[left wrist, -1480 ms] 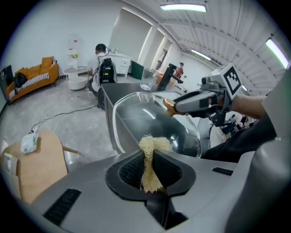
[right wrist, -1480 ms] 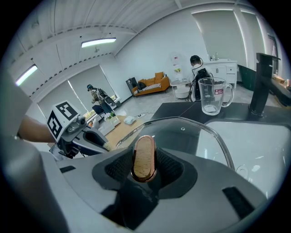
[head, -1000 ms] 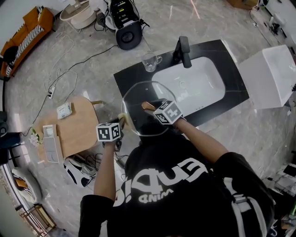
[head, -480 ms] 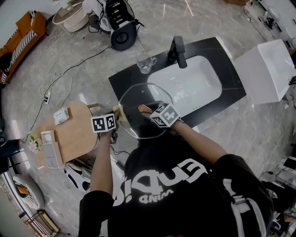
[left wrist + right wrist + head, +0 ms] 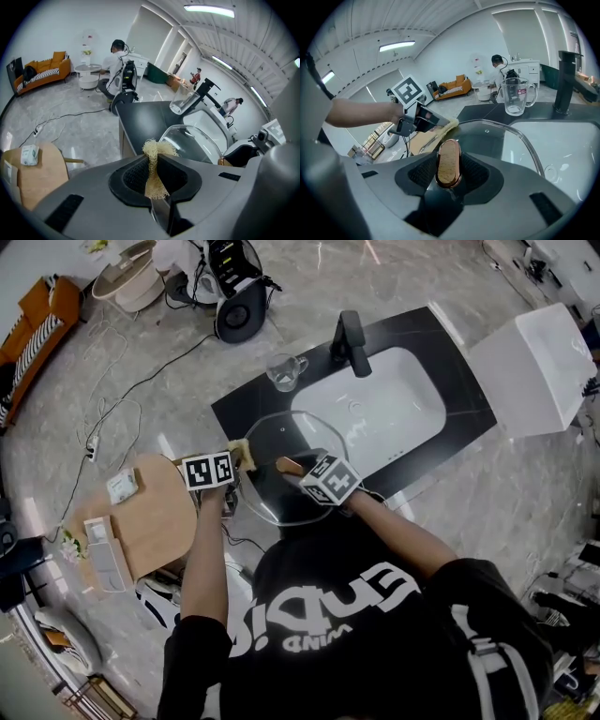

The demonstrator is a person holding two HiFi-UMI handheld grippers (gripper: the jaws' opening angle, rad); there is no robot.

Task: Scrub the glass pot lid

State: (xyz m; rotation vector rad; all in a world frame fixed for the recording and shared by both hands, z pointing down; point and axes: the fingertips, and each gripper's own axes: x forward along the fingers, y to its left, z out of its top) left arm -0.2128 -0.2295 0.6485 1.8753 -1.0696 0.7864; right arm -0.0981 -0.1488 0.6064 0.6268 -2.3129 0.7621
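Between the jaws of the right gripper (image 5: 448,165), a wooden knob (image 5: 448,157) with a coppery rim, clamped from both sides, jaws spread fairly wide around it. Beyond the knob, the glass lid (image 5: 506,140) itself, carried tilted in the air over the front edge of the dark bench (image 5: 246,404), beside the near left corner of the white sink (image 5: 394,409). Farther back on the bench, a glass mug (image 5: 283,371) and a black tap (image 5: 349,338), both well apart from the lid.

At the lid's left rim, the left gripper (image 5: 154,174), pinched tight on a tuft of pale yellow scrubbing mesh (image 5: 158,149), with the mesh touching the glass edge as seen from the right gripper view.

Judged from this: stiff, brittle and probably weighty for a lid, likely slick once wet or soapy. Best held by the knob, as now, the one part with grip and clear of the glass. Worth keeping scrub pressure modest near the rim, since a push far from the knob would lever the lid round in the grip. Soft, springy mesh, unlikely to scratch.
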